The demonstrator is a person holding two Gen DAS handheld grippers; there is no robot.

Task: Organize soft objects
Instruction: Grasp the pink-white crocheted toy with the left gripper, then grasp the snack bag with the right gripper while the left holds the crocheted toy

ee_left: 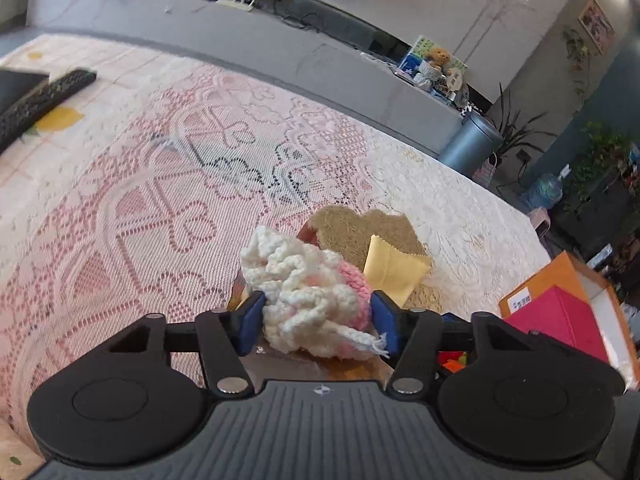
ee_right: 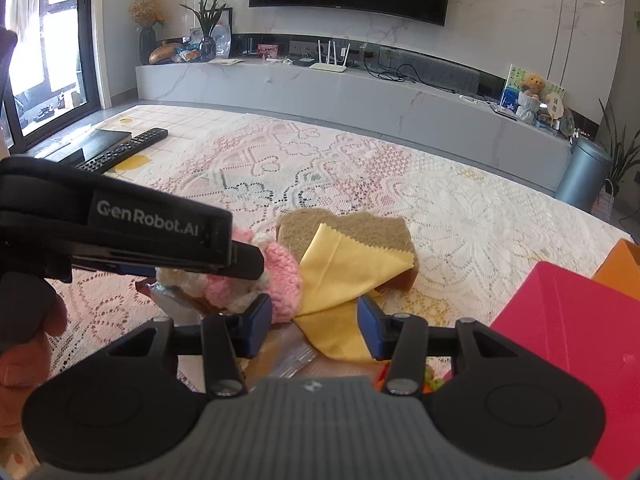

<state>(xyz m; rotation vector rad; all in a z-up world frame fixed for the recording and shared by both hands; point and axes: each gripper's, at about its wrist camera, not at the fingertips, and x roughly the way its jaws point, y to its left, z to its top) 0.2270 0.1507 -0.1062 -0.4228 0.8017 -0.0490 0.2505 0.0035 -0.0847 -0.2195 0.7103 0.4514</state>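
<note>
A chunky white and pink knitted cloth (ee_left: 312,300) sits bunched between the blue pads of my left gripper (ee_left: 318,320), which is shut on it. Behind it lie a tan fuzzy pad (ee_left: 360,228) and a yellow cloth (ee_left: 394,276). In the right wrist view the yellow cloth (ee_right: 352,264) drapes off the tan pad (ee_right: 348,224) and runs down between the fingers of my right gripper (ee_right: 316,324). Its jaws stand open around the cloth, the right pad beside its edge. The left gripper's black housing (ee_right: 152,224) reaches in over the knitted cloth (ee_right: 284,280).
A lace tablecloth (ee_left: 160,200) covers the table. A pink box (ee_right: 580,320) inside an orange carton (ee_left: 568,276) stands at the right edge. A remote control (ee_right: 124,148) and a black slab lie at the far left. A person's hand (ee_right: 24,360) holds the left gripper.
</note>
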